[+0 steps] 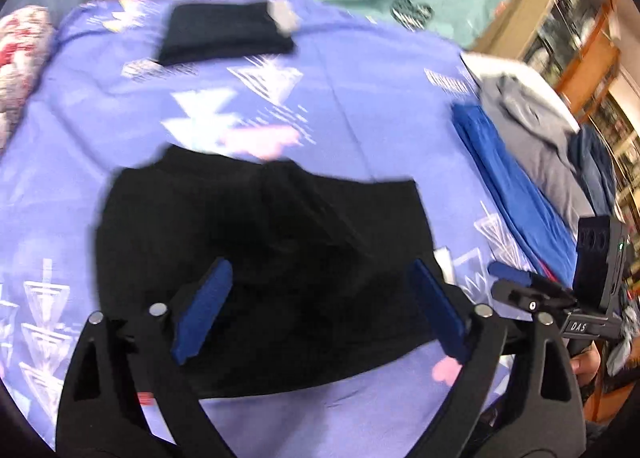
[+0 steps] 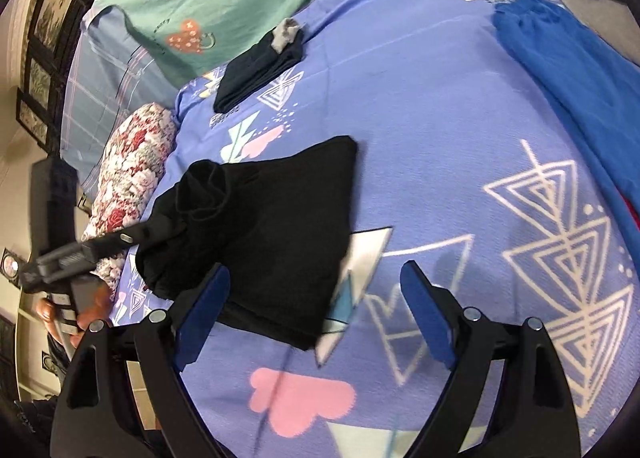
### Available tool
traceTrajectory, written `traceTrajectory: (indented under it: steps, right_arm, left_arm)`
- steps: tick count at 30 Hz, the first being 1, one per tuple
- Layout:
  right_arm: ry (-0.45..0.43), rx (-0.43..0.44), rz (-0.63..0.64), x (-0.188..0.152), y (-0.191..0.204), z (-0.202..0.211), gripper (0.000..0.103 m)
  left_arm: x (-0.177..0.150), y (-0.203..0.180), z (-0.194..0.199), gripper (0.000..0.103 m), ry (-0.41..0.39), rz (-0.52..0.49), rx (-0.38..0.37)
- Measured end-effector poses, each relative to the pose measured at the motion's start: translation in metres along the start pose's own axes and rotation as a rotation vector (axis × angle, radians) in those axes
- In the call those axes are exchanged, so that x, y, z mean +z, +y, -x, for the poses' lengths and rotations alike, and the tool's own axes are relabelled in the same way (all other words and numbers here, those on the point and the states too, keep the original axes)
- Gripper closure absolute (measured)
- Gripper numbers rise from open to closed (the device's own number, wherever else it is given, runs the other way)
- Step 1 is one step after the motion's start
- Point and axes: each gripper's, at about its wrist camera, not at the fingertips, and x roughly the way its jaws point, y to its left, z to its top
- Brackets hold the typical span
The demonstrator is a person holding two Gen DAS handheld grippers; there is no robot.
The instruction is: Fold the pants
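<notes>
The black pants [image 1: 256, 258] lie on the bed, on the purple patterned bedspread [image 1: 360, 118], already gathered into a short, roughly rectangular bundle rather than spread out full length, so I'd judge the folding to be well along, perhaps near its end. The bundle isn't quite tidy, though: from the right wrist view the far left end of the pants [image 2: 264, 234] is bunched and rumpled into a lump, and a corner sticks out, so some smoothing or one more fold looks to be left. The left tool [image 1: 320, 306] hangs over the pants with its blue pads spread wide apart, nothing between them; whether it touches the cloth I can't tell through the blur. The right tool [image 2: 316, 310] is likewise spread open, holding nothing, hovering just beside the near edge of the bundle over bare bedspread. Further up the bed sits another dark folded garment [image 1: 224, 34] with a pale tag, which looks like a finished piece set aside. Off to the right a blue garment [image 1: 512, 194] and a grey garment [image 1: 536, 130] lie in a heap, seemingly waiting their turn. A floral cushion [image 2: 132, 174] sits at the bed's left edge.
</notes>
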Motion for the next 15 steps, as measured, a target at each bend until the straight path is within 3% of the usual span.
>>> traceTrajectory:
  steps: [8, 13, 15]
  right_arm:
    - [0.080, 0.006, 0.098, 0.014, 0.058, -0.047, 0.013]
    - [0.051, -0.025, 0.221, 0.017, 0.104, -0.064, 0.013]
    - [0.028, -0.012, 0.264, 0.017, 0.119, -0.066, 0.013]
  left_arm:
    - [-0.025, 0.086, 0.000, 0.010, 0.004, 0.159, 0.253]
    - [-0.046, 0.120, -0.001, 0.010, 0.001, 0.272, 0.176]
    - [-0.047, 0.126, -0.002, 0.010, -0.001, 0.269, 0.155]
